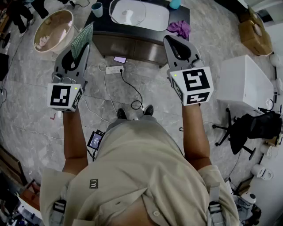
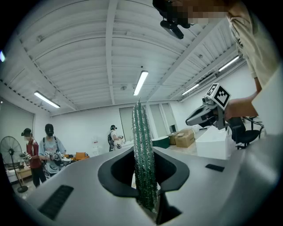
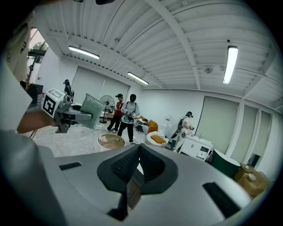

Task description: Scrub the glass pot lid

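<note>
Head view, working outward: both forearms are held out level in the middle of the frame, well apart, with plenty of bare floor (image 1: 40, 110) under and around them.

The left gripper (image 1: 82, 49) is clamped on a green scrub pad (image 1: 82, 39). In the left gripper view the pad stands on edge between the jaws and sticks up well past the tips. The right gripper (image 1: 170, 40) is closed with nothing in it. The right gripper view shows the two ribbed pads (image 3: 128, 161) pressed together.

Just past the shoes (image 1: 121, 114) there's a power strip (image 1: 114, 69) with a black cable (image 1: 132, 90) looped across the floor, so that strip in front of the table isn't totally clear.

At the top centre sits the dark table (image 1: 99, 24), its near edge just ahead of both grippers' tips. The glass lid (image 1: 128, 13) lies in a white tray (image 1: 157, 21) on it, not touched by either gripper. A blue cup (image 1: 97, 9) stands left of the tray and a purple cloth (image 1: 179, 28) sits by the table's right edge.

On the sides there's a round tub (image 1: 53, 28) at upper left, and a white box (image 1: 245, 81) and black chair (image 1: 247, 128) crowd the right.
</note>
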`<action>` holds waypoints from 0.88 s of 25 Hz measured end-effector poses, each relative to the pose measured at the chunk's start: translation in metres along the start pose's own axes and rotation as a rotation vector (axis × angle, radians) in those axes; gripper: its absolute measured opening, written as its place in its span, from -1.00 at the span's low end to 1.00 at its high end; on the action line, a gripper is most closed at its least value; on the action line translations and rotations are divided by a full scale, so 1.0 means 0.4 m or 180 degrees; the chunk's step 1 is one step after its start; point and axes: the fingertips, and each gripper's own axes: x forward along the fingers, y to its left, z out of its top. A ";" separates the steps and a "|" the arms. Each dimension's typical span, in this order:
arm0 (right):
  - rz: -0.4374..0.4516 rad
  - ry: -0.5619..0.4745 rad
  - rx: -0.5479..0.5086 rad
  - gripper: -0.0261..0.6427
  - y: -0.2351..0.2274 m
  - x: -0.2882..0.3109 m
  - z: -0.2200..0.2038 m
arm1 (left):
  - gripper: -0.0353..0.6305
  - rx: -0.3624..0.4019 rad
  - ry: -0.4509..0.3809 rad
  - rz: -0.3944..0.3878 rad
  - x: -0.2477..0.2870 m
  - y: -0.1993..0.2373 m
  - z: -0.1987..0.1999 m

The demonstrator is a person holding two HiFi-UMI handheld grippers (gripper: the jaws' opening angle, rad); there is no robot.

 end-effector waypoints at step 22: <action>-0.0116 -0.0030 0.0132 -0.84 0.099 0.013 0.033 | -0.63 -0.0028 -0.0092 -0.0079 -0.081 0.077 -0.027</action>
